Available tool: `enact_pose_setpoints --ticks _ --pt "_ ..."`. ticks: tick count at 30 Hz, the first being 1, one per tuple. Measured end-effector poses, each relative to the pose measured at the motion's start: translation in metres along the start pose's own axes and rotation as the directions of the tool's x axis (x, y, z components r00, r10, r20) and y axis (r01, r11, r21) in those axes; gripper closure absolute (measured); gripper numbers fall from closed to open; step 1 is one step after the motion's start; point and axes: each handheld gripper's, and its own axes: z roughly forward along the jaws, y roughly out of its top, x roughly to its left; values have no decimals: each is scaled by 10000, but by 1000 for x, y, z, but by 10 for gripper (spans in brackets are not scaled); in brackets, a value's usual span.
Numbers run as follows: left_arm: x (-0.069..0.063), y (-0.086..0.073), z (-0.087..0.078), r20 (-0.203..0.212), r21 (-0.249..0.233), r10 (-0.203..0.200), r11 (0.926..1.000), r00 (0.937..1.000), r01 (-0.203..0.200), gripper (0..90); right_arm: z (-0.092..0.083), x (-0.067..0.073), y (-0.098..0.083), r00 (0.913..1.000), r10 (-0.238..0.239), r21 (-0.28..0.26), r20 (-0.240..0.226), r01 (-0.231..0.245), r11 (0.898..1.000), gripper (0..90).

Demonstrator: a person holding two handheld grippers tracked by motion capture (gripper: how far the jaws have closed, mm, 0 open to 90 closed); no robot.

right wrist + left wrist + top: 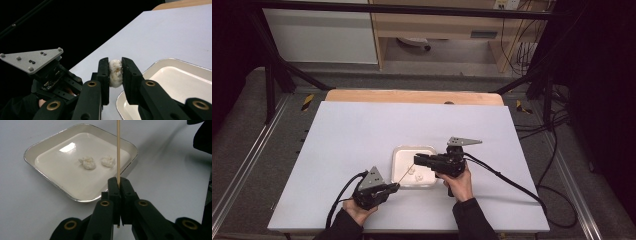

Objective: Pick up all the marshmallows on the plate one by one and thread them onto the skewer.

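A thin wooden skewer (118,150) points up from my left gripper (119,183), whose jaws are shut on its lower end. Past it a shallow white tray (31,151) holds two white fluffy lumps (87,163) side by side. In the high view the left gripper (396,187) sits at the tray's near left corner, with the skewer (403,176) slanting over the tray (398,150). My right gripper (416,160) hovers over the tray's right part. A third white lump (115,72) is pinched between the jaws of the right gripper (115,63), just outside the tray's rim (155,65).
The white table top (362,130) has a wooden strip (412,96) along its far edge. The right gripper's cable (512,182) trails off the table's right side. Dark frame bars and floor rails stand around the table.
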Motion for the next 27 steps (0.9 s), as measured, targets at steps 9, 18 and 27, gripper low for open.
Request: enact_pose_setpoints --ticks 9,18,27 --pt "-1 1 1 96 -88 -43 10000 9999 44 888 1 2 -4 9999 55 -129 -127 -57 9999 787" --pt "-3 9 4 347 -614 -273 9977 9990 294 888 8 1 -13 9983 345 571 -469 -318 9979 790" --pt "-5 11 12 86 -374 -404 9985 9991 407 887 18 2 -29 9994 217 717 -279 -196 9972 782"
